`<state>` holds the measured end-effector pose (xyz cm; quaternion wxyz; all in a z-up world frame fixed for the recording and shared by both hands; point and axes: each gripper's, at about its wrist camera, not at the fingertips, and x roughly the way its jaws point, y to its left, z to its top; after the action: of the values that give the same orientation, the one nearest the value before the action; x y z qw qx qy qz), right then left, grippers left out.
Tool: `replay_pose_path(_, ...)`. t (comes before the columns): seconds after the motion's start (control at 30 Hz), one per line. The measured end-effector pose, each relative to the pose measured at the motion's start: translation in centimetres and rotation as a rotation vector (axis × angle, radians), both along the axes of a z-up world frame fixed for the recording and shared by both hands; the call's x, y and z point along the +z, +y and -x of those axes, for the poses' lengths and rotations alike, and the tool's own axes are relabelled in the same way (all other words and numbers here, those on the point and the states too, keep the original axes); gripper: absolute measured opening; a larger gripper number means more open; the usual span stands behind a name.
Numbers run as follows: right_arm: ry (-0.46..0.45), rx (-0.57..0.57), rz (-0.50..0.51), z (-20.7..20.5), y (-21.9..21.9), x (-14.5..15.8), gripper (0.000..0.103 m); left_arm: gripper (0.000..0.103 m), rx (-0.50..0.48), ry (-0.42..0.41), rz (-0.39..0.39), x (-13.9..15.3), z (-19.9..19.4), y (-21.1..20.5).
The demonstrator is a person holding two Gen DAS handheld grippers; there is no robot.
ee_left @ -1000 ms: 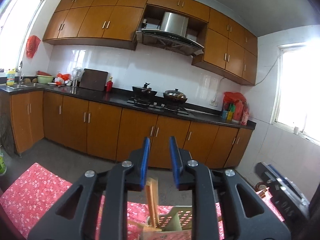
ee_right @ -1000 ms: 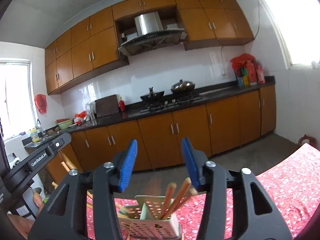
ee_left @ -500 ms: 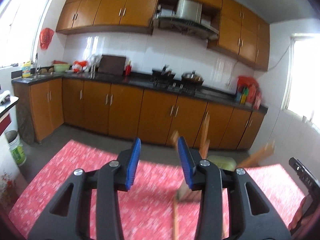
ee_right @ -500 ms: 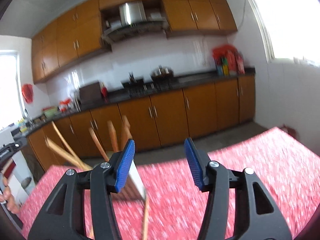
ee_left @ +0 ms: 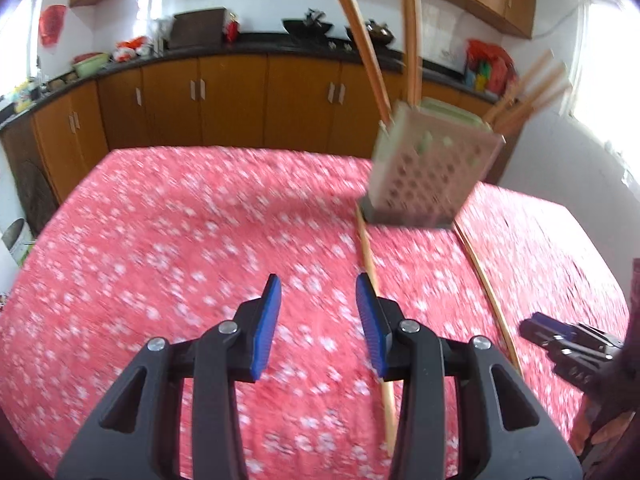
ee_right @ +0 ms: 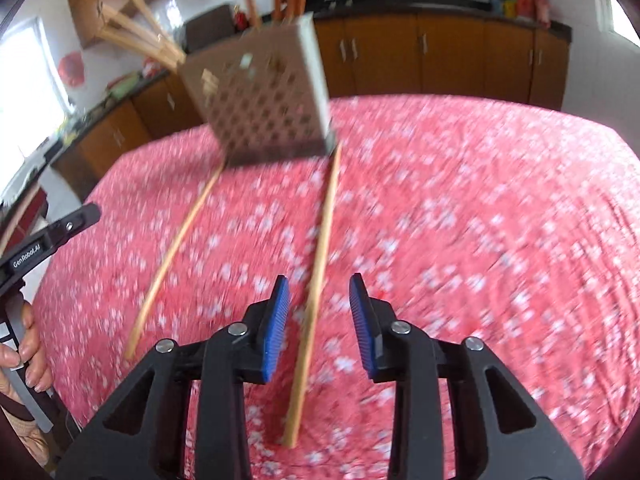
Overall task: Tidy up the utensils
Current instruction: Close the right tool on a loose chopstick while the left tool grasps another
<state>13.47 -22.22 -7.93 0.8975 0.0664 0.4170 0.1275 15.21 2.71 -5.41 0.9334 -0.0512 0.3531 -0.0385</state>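
Red floral surface (ee_right: 460, 200): holder (ee_right: 260, 96), two loose chopsticks; right fingers (ee_right: 285, 312) apart, just closing astride one chopstick (ee_right: 316, 280), left fingers (ee_left: 269, 312) apart, empty; grip mid-length.

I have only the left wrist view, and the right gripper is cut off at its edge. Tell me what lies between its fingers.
Observer: A loose chopstick lying on the tablecloth runs lengthwise through the gap of the right gripper. The jaws have just been closing, but the pads are not pressing on it.
Operator: Say which pad it sits closer to.
Observer: In the right wrist view it looks closer to the left pad, with a wider gap on the other side.
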Motion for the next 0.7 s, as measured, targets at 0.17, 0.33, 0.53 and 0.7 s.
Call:
replay_pose_path(0.17,0.026,0.022,0.057,-0.1,1.0,-1.5,0.020,0.039,-0.049,0.044,-0.003,-1.2,-0.2,-2.0)
replay_pose_path(0.33,0.018,-0.027,0.056,-0.4,0.0,-1.7,0.008,0.039,-0.074,0.095,-0.013,-2.4,-0.9,-3.5)
replay_pose_path(0.53,0.028,-0.146,0.036,-1.0,-3.2,-1.8,0.008,0.035,-0.095,0.135,-0.022,-3.9,-1.5,-4.9)
replay_pose_path(0.7,0.032,-0.168,0.031,-0.9,-4.3,-1.7,0.008,0.012,-0.065,0.165,-0.076,-5.0,-2.5,-5.6)
